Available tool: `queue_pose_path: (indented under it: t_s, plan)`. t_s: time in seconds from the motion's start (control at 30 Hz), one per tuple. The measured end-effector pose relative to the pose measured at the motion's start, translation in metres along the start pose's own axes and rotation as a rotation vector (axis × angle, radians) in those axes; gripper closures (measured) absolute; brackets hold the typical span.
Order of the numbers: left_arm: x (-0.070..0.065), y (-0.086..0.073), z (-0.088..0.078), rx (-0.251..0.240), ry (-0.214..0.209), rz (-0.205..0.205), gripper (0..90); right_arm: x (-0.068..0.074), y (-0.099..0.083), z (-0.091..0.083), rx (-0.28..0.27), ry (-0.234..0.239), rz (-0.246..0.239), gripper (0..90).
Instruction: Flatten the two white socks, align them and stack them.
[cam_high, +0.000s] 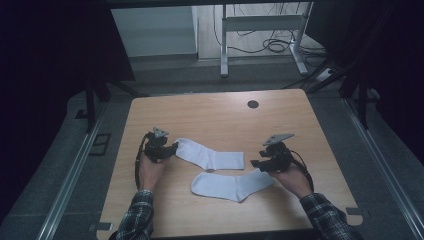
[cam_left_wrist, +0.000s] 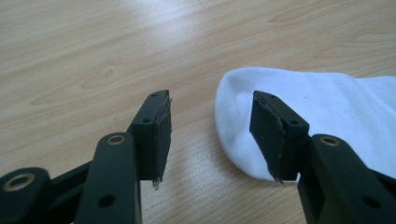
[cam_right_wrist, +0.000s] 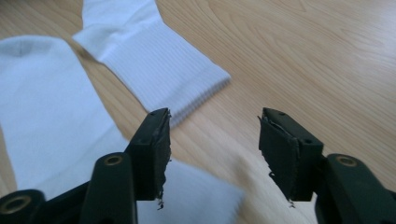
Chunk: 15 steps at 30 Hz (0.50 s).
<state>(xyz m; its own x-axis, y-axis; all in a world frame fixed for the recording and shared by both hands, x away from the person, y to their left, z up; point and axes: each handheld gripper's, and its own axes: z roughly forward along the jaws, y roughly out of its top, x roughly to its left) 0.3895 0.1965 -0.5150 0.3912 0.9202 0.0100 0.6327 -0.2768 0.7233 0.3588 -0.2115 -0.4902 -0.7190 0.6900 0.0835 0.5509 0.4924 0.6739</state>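
Two white socks lie on the wooden table. The far sock runs from its toe at the left to a ribbed cuff at the right. The near sock lies in front of it. My left gripper sits at the far sock's toe. Its jaws are open, with the edge of the toe by the right jaw. My right gripper hovers at the near sock's right end, open. That sock passes under its left jaw, and the far sock's cuff lies ahead.
A dark round hole sits near the table's far edge. Behind the table stand a white metal desk frame and loose cables on the floor. Bare wood stretches along the far half and the right side.
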Motion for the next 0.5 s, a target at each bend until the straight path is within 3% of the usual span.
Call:
queue_pose_path:
  t_s: [0.33,0.5]
  plan:
    - [-0.004,0.000,0.008,0.010,0.015,0.040,51.6,0.007,0.019,0.043,0.019,-0.020,0.021,43.9]
    - [-0.006,-0.001,0.015,0.049,0.034,0.062,55.1,0.012,0.020,0.059,0.044,-0.037,0.005,42.1]
